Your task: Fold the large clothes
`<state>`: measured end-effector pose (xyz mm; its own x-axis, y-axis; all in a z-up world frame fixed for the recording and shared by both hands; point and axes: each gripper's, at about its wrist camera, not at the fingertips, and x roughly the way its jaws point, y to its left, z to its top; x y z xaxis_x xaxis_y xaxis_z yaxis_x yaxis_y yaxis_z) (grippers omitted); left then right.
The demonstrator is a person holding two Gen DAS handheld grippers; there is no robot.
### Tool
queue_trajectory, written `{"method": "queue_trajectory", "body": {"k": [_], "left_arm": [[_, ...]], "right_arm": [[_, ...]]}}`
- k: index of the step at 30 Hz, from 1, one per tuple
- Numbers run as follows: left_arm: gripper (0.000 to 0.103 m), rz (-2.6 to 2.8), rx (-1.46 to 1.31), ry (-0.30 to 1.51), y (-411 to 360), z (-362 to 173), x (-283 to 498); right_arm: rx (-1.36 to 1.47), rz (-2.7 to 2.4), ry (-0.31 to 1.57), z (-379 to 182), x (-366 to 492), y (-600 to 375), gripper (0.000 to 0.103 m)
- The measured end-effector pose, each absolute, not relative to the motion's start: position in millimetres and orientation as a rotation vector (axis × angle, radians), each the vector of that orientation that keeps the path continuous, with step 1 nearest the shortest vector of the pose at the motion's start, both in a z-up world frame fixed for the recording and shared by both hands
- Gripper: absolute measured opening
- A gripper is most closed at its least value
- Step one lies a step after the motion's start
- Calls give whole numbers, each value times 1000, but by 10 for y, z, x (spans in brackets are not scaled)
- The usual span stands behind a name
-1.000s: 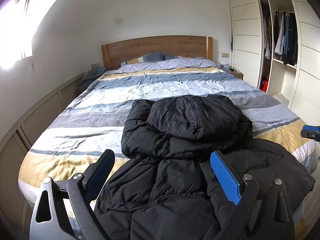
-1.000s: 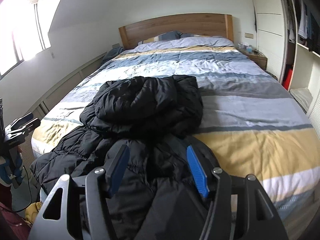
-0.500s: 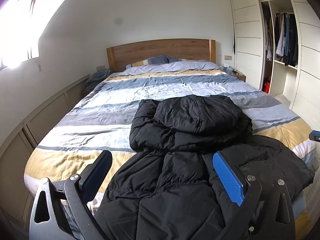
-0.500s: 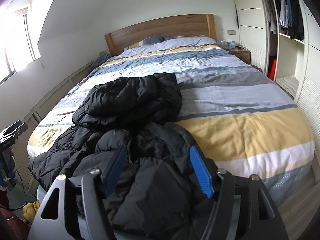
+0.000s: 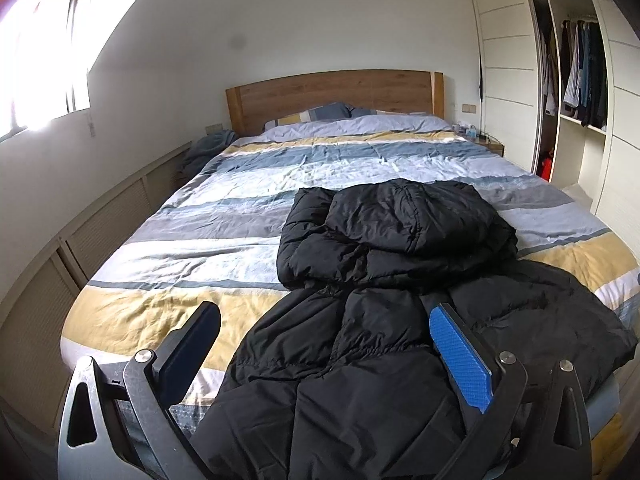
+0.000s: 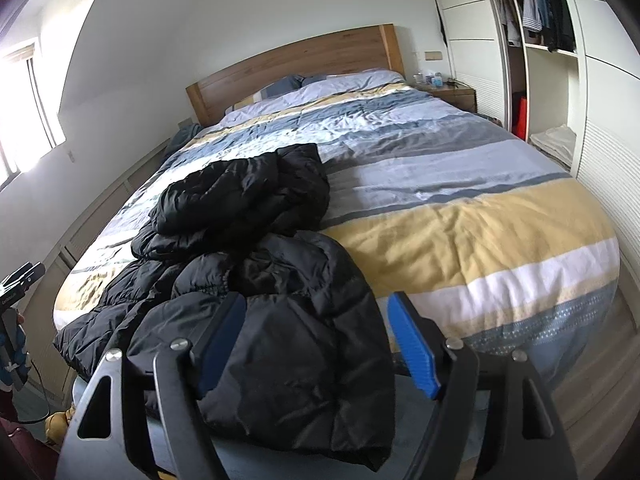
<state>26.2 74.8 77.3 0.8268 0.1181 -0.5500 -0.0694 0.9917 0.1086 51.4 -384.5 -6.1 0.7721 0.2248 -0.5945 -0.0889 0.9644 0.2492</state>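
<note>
Retreating from the bed [image 5: 168,236] since a second ago, left gripper [image 5: 320,344] and right gripper [image 6: 316,340] hang released, leaving the black puffer jacket [image 5: 400,280] only partly folded.

A wide bed [image 5: 224,216] with a wooden headboard [image 5: 332,94] fills the room, its duvet striped in yellow, white, grey and blue. At the far end lie pillows [image 5: 320,114]. A black puffer jacket [image 5: 380,320] sprawls over the near edge, its upper part bunched up toward the middle
</note>
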Motion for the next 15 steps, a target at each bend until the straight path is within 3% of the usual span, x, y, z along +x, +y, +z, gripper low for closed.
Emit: {"method": "queue_trajectory", "body": {"k": [15], "left_arm": [[103, 168, 51, 691, 1129, 450, 312]], "right_arm": [[220, 136, 749, -328, 625, -3916, 73]]}}
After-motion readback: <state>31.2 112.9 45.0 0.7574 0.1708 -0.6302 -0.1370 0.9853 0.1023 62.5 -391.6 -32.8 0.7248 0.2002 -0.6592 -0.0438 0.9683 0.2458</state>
